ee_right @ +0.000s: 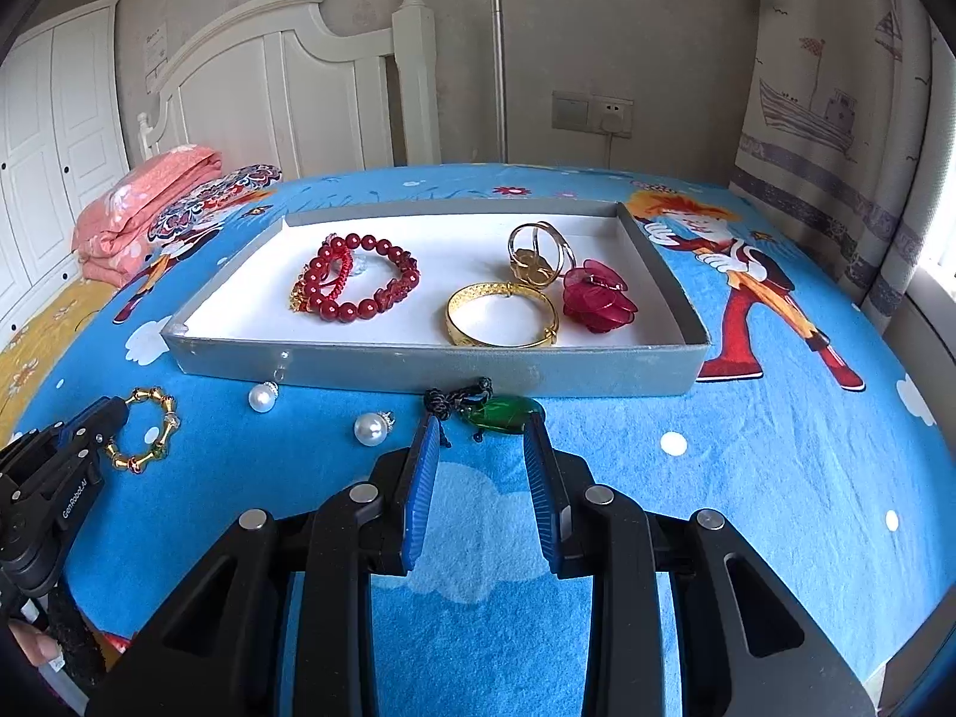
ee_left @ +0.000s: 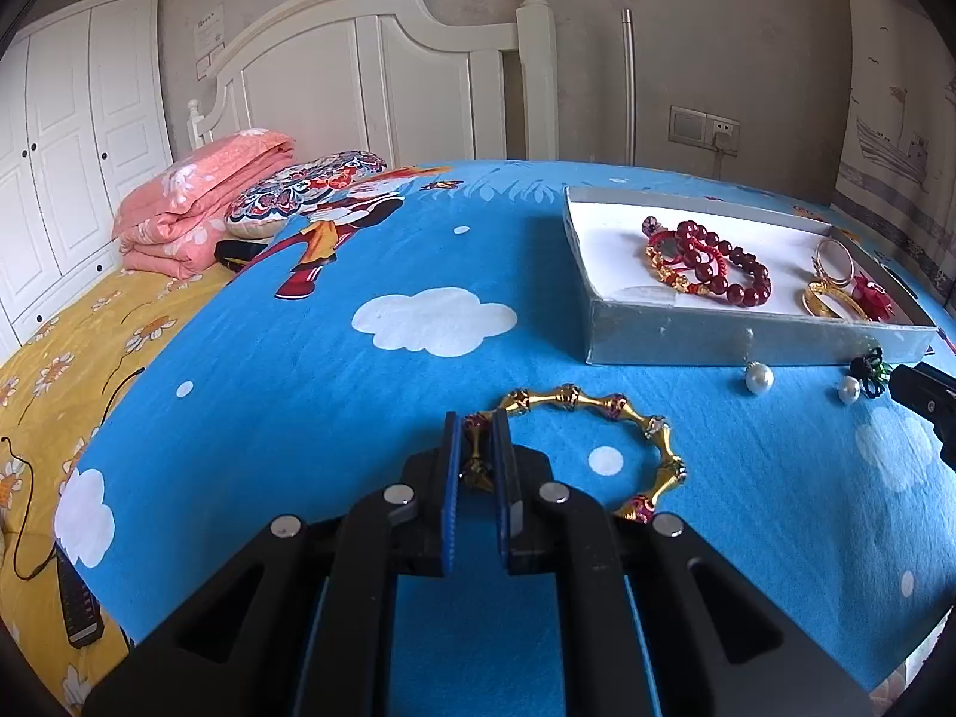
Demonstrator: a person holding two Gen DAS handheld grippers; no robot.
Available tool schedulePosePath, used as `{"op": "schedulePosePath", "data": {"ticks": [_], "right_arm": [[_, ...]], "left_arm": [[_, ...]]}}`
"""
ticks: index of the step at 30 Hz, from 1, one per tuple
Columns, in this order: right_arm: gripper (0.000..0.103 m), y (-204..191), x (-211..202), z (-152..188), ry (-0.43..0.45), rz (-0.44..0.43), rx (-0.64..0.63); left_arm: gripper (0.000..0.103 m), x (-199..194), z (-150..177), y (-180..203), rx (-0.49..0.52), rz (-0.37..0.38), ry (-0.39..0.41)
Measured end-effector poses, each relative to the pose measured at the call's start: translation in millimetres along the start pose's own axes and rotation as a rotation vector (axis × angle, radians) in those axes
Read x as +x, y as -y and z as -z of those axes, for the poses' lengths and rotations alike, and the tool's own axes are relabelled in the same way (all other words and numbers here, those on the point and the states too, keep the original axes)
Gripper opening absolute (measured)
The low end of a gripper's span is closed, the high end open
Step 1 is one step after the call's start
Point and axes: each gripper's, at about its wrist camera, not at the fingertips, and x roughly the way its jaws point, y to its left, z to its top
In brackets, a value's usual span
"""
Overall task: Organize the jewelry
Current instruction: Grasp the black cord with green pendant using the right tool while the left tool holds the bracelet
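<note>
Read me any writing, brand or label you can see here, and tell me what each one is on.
"GenRobotAI", as best it reads, in small white letters on the black body of the left tool.
Paper notice on the wall by the headboard: printed lines, too small to read.
Remote control on the yellow sheet: button marks too blurred to read.
Nothing else bears legible text.

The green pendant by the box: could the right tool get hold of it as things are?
Probably yes. The green pendant lies on the blue bedspread just ahead of the right tool, whose jaws stand open with nothing between them. The grey box sits behind it, not in the way.
</note>
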Motion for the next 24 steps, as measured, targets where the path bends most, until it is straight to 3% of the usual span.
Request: {"op": "schedulePosePath", "data": {"ticks": [9,13,15,24], "right_arm": [[0.025,-24.6,25.0,-10.9,-0.104,0.061,-0.079],[0.022,-33.4,27.8,-11.4,-0.107,0.072,-0.116],[0.012,-35.0,29.3,-12.1,-0.109,0.055,-0.125],[0.007,-5.9,-1.3,-3.1,0.037,-0.078,0.007]], "left_arm": [[0.010,-1.0,2.3,-3.0,-0.009,0.010,0.005],[0.010,-1.7,2.6,-2.2,-0.007,0.005,0.008],[0.010,-1.9,2.9,-2.0,-0.008,0.003,0.009],[0.010,-8.0,5.9,-4.9,-0.028,0.021,0.022]]}}
